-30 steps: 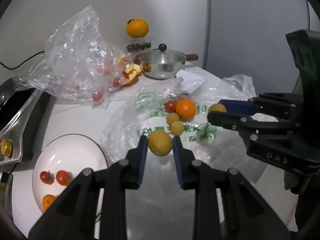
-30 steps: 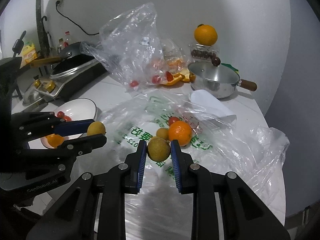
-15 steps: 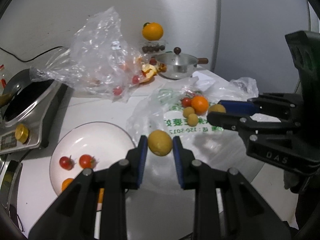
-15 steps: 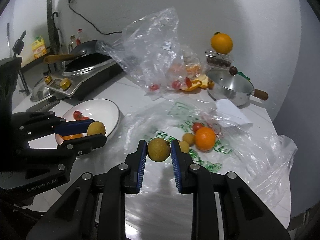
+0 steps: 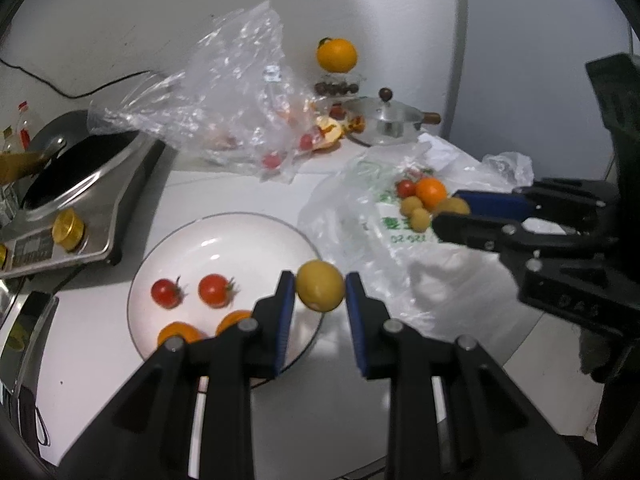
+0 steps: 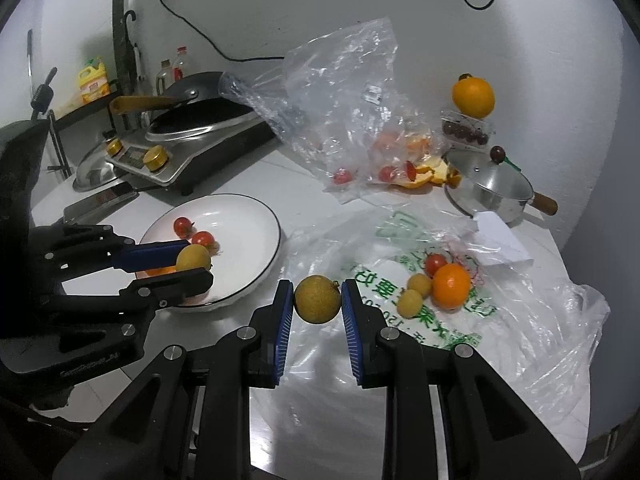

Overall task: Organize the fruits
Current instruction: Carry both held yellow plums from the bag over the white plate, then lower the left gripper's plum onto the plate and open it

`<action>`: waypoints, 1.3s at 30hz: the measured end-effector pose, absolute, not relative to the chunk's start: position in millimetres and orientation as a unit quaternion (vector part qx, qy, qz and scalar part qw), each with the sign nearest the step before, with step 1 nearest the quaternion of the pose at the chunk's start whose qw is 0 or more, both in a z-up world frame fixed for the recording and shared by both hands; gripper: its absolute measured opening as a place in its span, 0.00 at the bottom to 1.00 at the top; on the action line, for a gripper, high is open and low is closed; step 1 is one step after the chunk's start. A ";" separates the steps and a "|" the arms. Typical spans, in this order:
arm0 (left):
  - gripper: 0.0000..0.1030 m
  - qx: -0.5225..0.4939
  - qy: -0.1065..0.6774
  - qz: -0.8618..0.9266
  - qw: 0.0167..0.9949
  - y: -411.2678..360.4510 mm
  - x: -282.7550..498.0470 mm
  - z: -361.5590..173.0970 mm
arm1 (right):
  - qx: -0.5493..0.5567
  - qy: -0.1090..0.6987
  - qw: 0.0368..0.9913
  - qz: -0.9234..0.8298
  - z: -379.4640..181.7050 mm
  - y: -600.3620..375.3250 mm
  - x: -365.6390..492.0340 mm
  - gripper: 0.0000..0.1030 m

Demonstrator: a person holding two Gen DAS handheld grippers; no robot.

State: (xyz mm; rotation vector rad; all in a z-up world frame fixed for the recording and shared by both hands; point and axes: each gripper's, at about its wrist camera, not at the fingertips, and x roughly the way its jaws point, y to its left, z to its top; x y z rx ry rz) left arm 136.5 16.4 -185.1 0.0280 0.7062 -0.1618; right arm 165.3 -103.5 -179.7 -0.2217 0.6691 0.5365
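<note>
My left gripper is shut on a yellow round fruit and hangs above the right rim of the white plate. The plate holds two cherry tomatoes and orange pieces. My right gripper is shut on a second, duller yellow fruit, held above the printed plastic bag just right of the plate. On that bag lie an orange, a tomato and two small yellow fruits. In the right wrist view the left gripper hovers over the plate.
A cooktop with a black pan stands left of the plate. A crumpled clear bag with tomatoes and peel lies at the back. A lidded steel pot and an orange on a small box sit by the wall.
Both grippers have carried their yellow fruits leftward, away from the printed bag. The left one now hangs over the plate's rim; the right one has neared the plate.
</note>
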 end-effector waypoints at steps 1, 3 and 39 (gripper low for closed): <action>0.26 0.013 0.346 -0.077 0.935 18.7 136.8 -186.0 | -0.108 0.323 0.903 0.261 -179.4 -101.9 164.9 0.26; 0.26 0.012 0.347 -0.074 0.935 23.1 136.7 -187.5 | -0.109 0.321 0.904 0.262 -178.6 -98.6 164.4 0.26; 0.31 0.005 0.386 -0.071 0.920 22.0 169.2 -216.2 | -0.090 0.347 0.893 0.271 -208.5 -100.3 196.1 0.26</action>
